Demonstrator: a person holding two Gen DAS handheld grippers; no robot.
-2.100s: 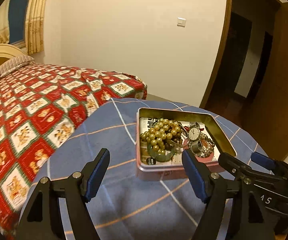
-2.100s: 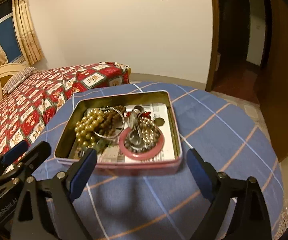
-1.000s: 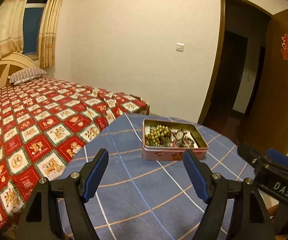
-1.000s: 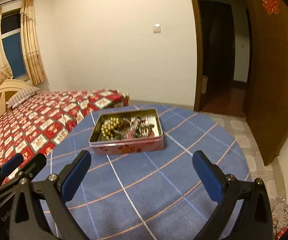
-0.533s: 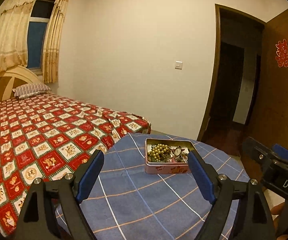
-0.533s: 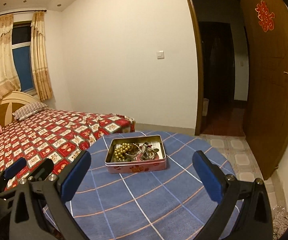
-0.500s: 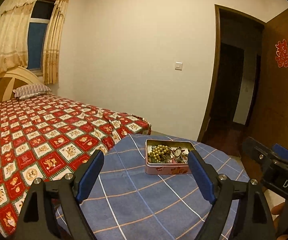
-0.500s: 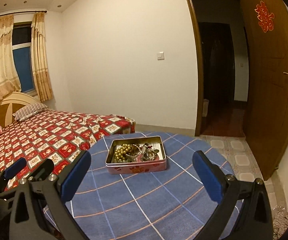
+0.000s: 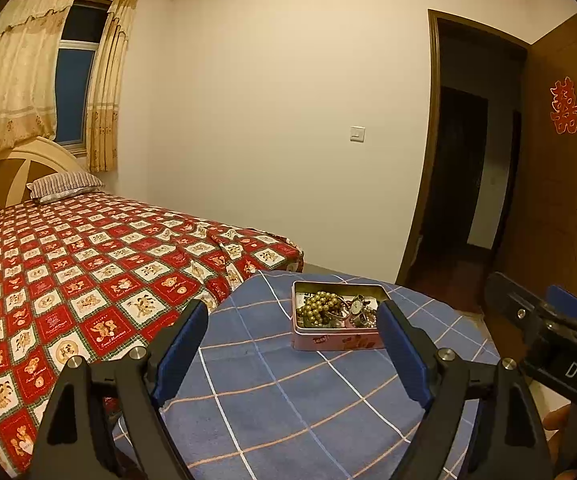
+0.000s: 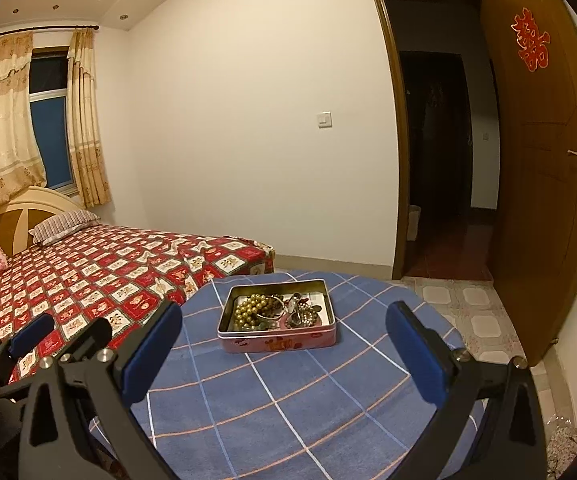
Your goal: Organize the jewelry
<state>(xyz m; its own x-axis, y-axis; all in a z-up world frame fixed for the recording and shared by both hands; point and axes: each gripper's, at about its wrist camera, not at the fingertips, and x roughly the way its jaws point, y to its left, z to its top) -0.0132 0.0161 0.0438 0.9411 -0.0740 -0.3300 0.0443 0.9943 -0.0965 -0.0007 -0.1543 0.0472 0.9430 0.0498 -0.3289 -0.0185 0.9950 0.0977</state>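
A pink rectangular tin [image 9: 336, 342] stands open on a round table with a blue checked cloth [image 9: 288, 400]. It also shows in the right wrist view [image 10: 276, 342]. Inside lie a string of gold-green beads [image 9: 320, 307], a wristwatch [image 9: 355, 307] and other tangled jewelry [image 10: 300, 314]. My left gripper [image 9: 292, 340] is open and empty, held well back from the tin. My right gripper [image 10: 284, 344] is open and empty, also well back; it shows at the right of the left wrist view [image 9: 544, 328].
A bed with a red patterned cover [image 9: 88, 264] touches the table's left side. An open brown door [image 10: 544, 160] and dark doorway [image 10: 440, 152] are at the right. The tiled floor [image 10: 480, 304] lies beyond the table's right edge.
Both grippers have pulled back and up from the tin, which now looks small and far. Both stay open and empty. The tin and its contents have not moved.
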